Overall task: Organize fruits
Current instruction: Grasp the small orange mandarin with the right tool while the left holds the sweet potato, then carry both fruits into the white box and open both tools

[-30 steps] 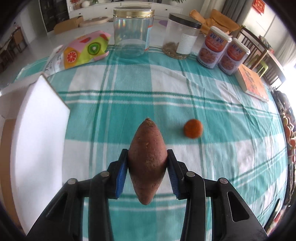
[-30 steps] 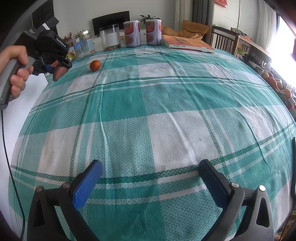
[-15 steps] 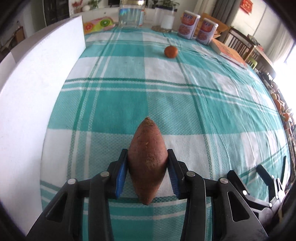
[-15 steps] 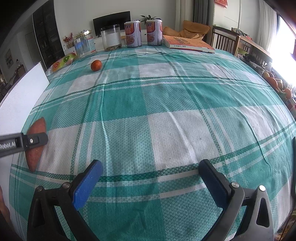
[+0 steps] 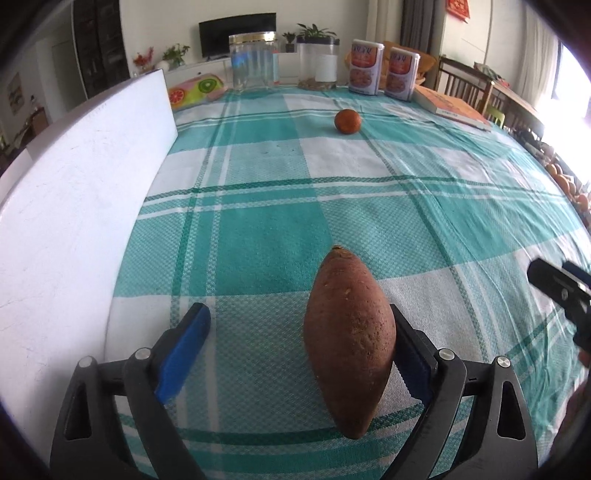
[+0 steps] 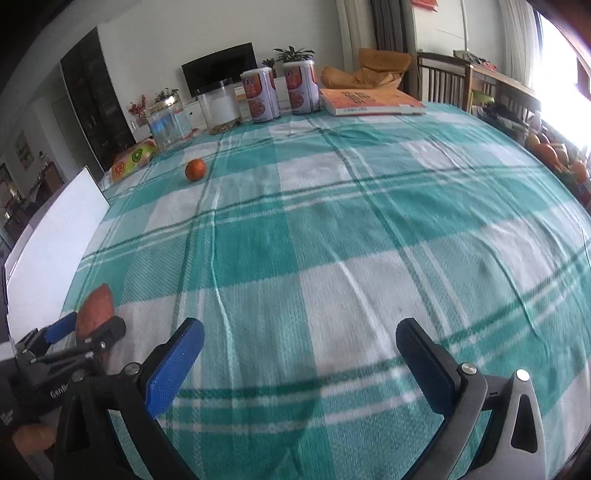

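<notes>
Opened since half a second ago: left tongs now released, sweet potato resting on the checked surface, touching only the right pad. Right tongs spread, empty. Probably firm, heavyish, rough-skinned; best gripped across the thick middle.

I am in a home living and dining room: a wall television, potted plants, wooden dining chairs, and a desk under a checked tablecloth with food jars.
</notes>
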